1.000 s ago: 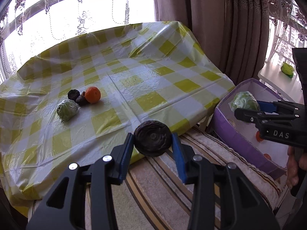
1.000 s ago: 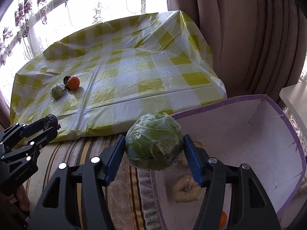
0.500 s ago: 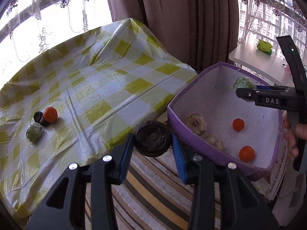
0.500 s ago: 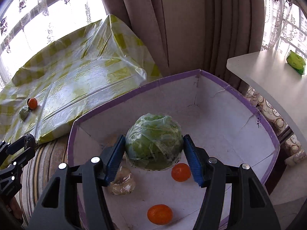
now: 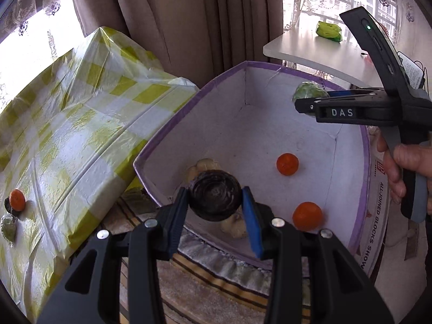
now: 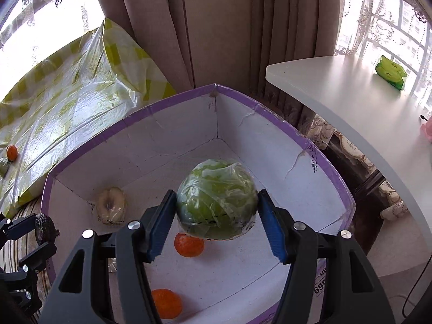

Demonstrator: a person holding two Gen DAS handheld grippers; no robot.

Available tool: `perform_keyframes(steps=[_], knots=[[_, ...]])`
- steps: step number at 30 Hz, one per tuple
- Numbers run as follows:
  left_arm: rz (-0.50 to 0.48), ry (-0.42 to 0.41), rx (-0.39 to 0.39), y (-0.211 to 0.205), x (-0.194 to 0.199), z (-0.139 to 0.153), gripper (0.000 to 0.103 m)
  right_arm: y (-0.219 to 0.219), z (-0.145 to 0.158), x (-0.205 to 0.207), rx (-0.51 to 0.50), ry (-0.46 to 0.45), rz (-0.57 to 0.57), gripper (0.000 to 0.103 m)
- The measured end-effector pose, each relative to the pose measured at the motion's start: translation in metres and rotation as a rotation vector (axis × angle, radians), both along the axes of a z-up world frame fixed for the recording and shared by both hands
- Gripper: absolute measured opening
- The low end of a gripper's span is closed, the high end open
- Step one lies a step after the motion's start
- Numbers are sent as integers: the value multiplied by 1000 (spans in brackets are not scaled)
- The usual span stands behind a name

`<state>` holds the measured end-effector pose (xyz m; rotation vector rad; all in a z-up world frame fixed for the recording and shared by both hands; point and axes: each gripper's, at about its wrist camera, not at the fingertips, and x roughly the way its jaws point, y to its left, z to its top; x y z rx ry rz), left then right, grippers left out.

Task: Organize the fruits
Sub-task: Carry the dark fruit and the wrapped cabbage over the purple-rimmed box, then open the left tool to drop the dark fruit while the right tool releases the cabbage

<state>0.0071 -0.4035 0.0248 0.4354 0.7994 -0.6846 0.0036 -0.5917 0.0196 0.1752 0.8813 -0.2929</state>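
Observation:
My left gripper (image 5: 215, 210) is shut on a dark purple-brown round fruit (image 5: 214, 198) and holds it over the near-left rim of the purple-edged white box (image 5: 172, 124). My right gripper (image 6: 216, 224) is shut on a plastic-wrapped green fruit (image 6: 216, 198) and holds it above the box floor (image 6: 237, 267). Two oranges (image 5: 287, 164) (image 5: 307, 215) and pale wrapped fruits (image 6: 111, 209) lie in the box. On the yellow checked cloth (image 5: 75, 124) at the left remain an orange (image 5: 17, 199), a dark fruit and a green wrapped fruit (image 5: 8, 226).
Brown curtains (image 6: 229, 27) hang behind the box. A white side table (image 6: 351, 86) with a green packet (image 6: 390, 71) stands at the right. A striped rug (image 5: 216, 291) lies under the left gripper. The person's hand (image 5: 405, 162) holds the right gripper's handle.
Both grippers have swung right from the checked cloth to the box, each still holding its fruit. The left one has come over the box rim; the right one has moved deeper into the box.

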Motion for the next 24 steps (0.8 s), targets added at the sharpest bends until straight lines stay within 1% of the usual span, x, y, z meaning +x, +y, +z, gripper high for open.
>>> perform_keyframes(steps=[3,7,11,13,15,20,24], knots=[[-42,47,-1,-19,2,-10,41,-7,-6,5,-22,26,-8,60],[-91,64,17,-40,4,-19,41,-15,-16,16,-53,67,-7,60],[-128,67,30,-61,6,-23,41,-19,-19,27,-86,87,4,60],[-150,84,30,-71,8,-25,41,-20,-21,33,-102,103,8,60],[-167,107,37,-79,10,-28,41,-21,-24,39,-114,148,13,60],[-196,161,74,-91,13,-43,41,-28,-36,43,-146,222,31,60],[-206,191,88,-94,14,-54,41,-32,-45,41,-154,249,37,60]])
